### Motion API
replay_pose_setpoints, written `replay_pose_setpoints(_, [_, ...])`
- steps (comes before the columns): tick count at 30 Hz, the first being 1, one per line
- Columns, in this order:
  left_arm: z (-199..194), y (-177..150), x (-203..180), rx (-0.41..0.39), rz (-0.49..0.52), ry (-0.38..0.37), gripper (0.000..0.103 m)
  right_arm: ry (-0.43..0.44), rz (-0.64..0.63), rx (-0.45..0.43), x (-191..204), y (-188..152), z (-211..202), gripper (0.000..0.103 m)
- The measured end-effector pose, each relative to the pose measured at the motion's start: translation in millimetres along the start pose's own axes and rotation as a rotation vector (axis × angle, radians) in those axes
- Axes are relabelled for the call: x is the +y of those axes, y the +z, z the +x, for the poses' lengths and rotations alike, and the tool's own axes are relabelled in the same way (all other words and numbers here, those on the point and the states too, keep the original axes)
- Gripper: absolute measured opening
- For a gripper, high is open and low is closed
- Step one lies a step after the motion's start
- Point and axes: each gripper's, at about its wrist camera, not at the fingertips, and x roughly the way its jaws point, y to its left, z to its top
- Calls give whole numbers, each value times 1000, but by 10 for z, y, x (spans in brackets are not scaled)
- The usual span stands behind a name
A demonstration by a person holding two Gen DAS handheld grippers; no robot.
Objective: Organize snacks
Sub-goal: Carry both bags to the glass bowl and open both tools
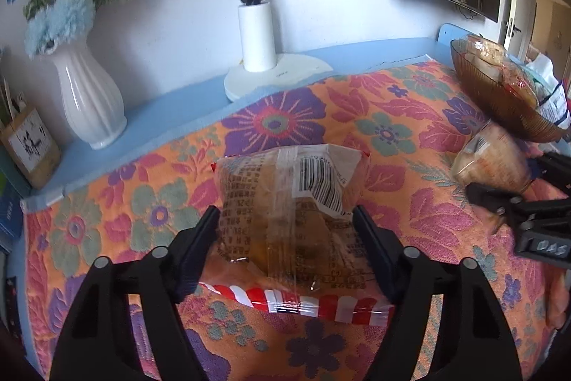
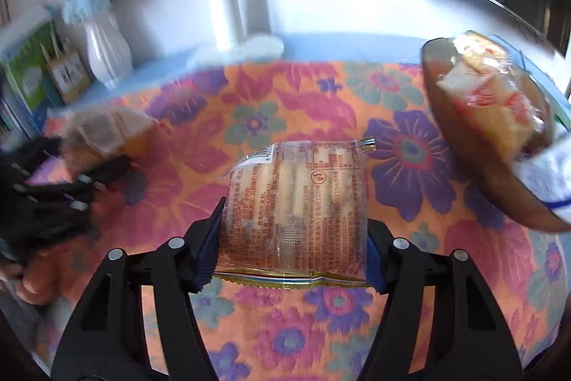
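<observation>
My left gripper [image 1: 285,220] is shut on a clear snack pack with a barcode and a red-striped edge [image 1: 285,202], held above the floral cloth. My right gripper [image 2: 294,216] is shut on a clear biscuit pack with a gold edge [image 2: 299,202]. That pack and gripper also show at the right of the left wrist view [image 1: 489,159]. The left gripper and its pack show blurred at the left of the right wrist view [image 2: 103,134]. A brown glass bowl [image 2: 474,163] holding several wrapped snacks [image 2: 492,99] stands at the right, also seen in the left wrist view [image 1: 499,102].
A floral cloth [image 1: 285,116] covers the blue table [image 1: 171,102]. A white vase of blue flowers [image 1: 89,95], a white lamp base [image 1: 271,74] and a small brown box [image 1: 30,149] stand along the back wall. A white bag [image 2: 549,174] lies by the bowl.
</observation>
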Motion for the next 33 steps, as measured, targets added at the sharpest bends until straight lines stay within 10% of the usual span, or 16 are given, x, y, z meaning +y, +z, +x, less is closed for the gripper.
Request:
replay_pose_setpoints(11, [-853,1126,-1012,-235,106,-295,71,-2,288,-255,-1411,727,-1489,65])
replay_pose_setpoints(19, [-546,1759,-2372,-281,270,-415,71,-155,376,-266,-2322,999,-1487,69])
replay_pose_setpoints(21, [-373,1822,-2594,-279,280,-398,72,-138,367,-265,-2434,1039,-1408,87])
replay_pose_setpoints(24, [-160,1881,-2716,-219,259,-404,94,-111,387,-223,-2562,993,-1297,86])
replay_pose_setpoints(33, [-213,1790,-2166,-175,147,-417,95,-23,432,-191,-2450,713,-1290,86])
